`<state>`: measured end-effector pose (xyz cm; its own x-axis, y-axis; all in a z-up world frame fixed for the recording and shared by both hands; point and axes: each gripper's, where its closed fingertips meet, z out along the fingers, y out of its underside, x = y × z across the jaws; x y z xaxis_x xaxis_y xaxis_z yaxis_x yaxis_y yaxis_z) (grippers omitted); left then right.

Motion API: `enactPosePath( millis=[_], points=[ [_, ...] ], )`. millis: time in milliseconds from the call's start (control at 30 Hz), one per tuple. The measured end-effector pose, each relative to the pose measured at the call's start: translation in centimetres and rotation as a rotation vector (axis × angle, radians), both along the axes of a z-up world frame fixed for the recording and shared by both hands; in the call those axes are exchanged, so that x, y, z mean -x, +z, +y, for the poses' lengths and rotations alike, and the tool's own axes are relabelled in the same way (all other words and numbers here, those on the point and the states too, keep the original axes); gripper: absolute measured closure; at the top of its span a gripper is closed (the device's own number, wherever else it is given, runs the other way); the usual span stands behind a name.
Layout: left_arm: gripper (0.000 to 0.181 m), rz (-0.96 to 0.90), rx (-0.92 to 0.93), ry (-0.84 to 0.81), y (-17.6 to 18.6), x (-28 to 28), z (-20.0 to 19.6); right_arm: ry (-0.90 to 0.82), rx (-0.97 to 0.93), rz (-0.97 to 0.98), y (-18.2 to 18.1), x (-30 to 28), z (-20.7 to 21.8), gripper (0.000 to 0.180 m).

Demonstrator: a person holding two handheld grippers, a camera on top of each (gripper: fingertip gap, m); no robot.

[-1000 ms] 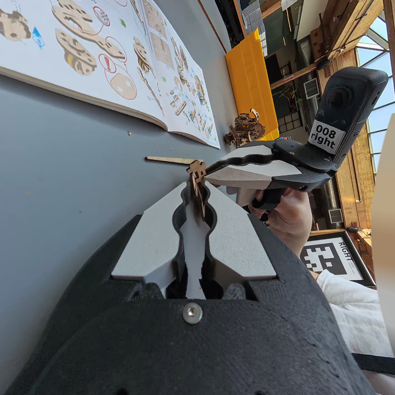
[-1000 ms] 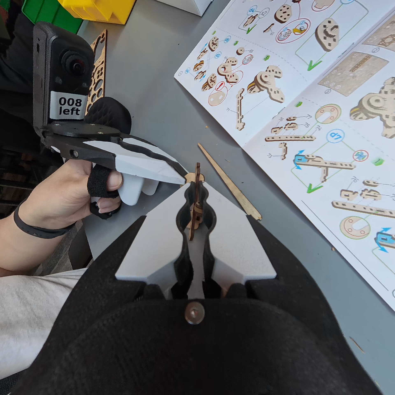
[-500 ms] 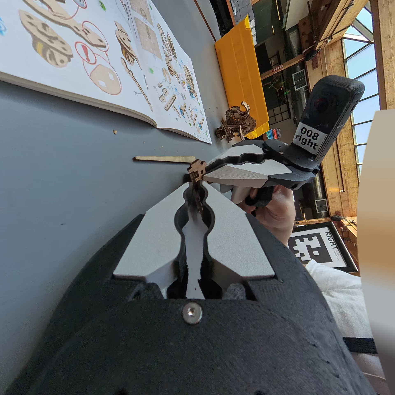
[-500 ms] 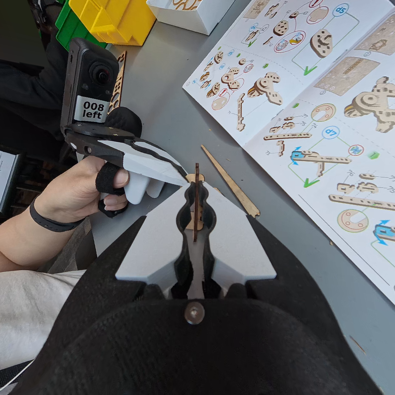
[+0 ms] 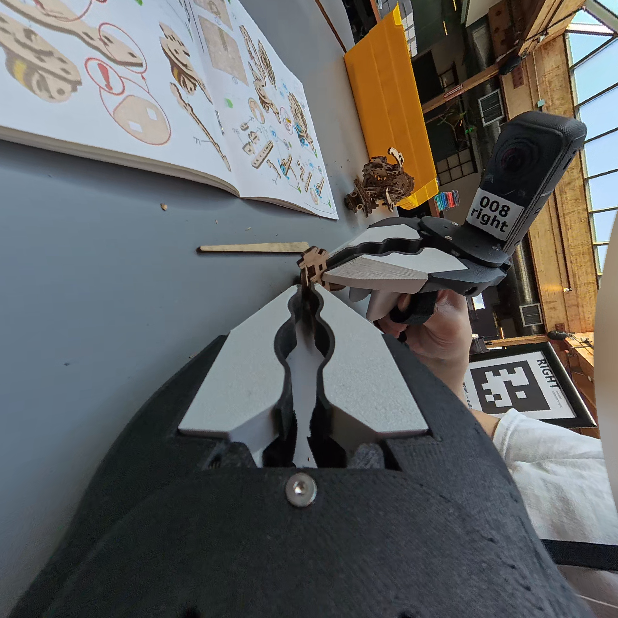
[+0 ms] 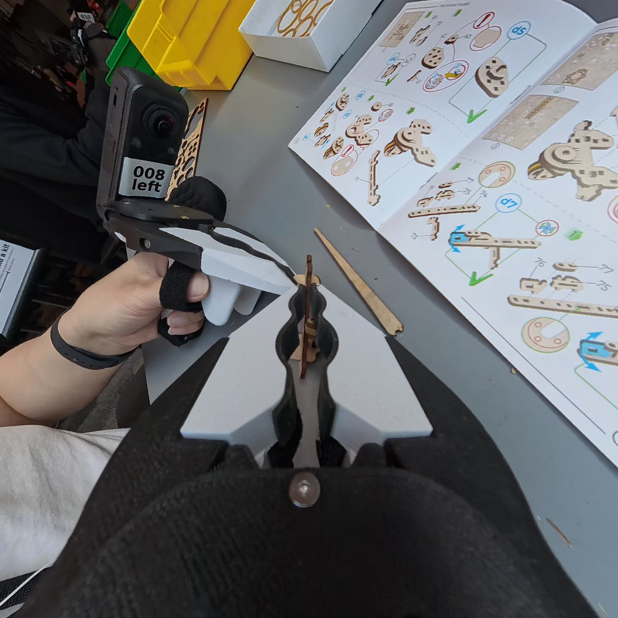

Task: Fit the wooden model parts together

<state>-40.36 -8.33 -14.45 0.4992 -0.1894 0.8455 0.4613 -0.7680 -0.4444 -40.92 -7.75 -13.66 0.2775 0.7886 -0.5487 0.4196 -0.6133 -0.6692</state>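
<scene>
My left gripper [image 5: 306, 289] is shut on a thin wooden part [image 5: 305, 279], seen edge-on between its tips. My right gripper [image 5: 326, 271] comes in from the right, shut on a flat notched wooden part [image 5: 312, 262]. The two parts meet at right angles at the fingertips. In the right wrist view my right gripper [image 6: 307, 289] grips its flat part [image 6: 308, 274] edge-on, with a small peg-like bit behind the tips. The left gripper [image 6: 293, 282] touches in from the left with a tan piece [image 6: 302, 279]. Both are held above the grey table [image 5: 100, 301].
An open instruction booklet [image 6: 468, 167] lies to the right. A loose wooden stick [image 6: 357, 284] lies just beyond the tips. An assembled wooden model piece [image 5: 381, 187] stands by a yellow bin [image 5: 388, 100]. A white box [image 6: 307, 33] and a punched wooden sheet [image 6: 189, 147] lie at the back left. Less than 4 cm separates the two grippers' tips.
Both grippers stay shut and tip to tip. The pair has shifted a little, with more of the far bins showing in the right view. Less of the left gripper's part shows between its fingers.
</scene>
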Motion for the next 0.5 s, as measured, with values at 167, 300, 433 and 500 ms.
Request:
enactPosePath(
  millis=[167,300,433,500],
  points=[
    [0.180,0.018,-0.005,-0.002,-0.08,-0.07,-0.09,0.003,-0.041,-0.057,-0.19,-0.13,-0.03,0.178],
    [0.180,0.015,-0.010,0.000,-0.01,-0.05,-0.09,-0.001,-0.010,-0.061,-0.17,-0.16,-0.17,0.178],
    [0.180,0.032,-0.017,0.000,-0.06,-0.06,-0.12,-0.006,-0.006,-0.097,-0.40,-0.24,-0.16,0.178],
    [0.179,0.035,-0.030,-0.002,0.08,-0.06,-0.19,-0.009,-0.020,-0.105,-0.31,-0.20,-0.18,0.178]
  ],
)
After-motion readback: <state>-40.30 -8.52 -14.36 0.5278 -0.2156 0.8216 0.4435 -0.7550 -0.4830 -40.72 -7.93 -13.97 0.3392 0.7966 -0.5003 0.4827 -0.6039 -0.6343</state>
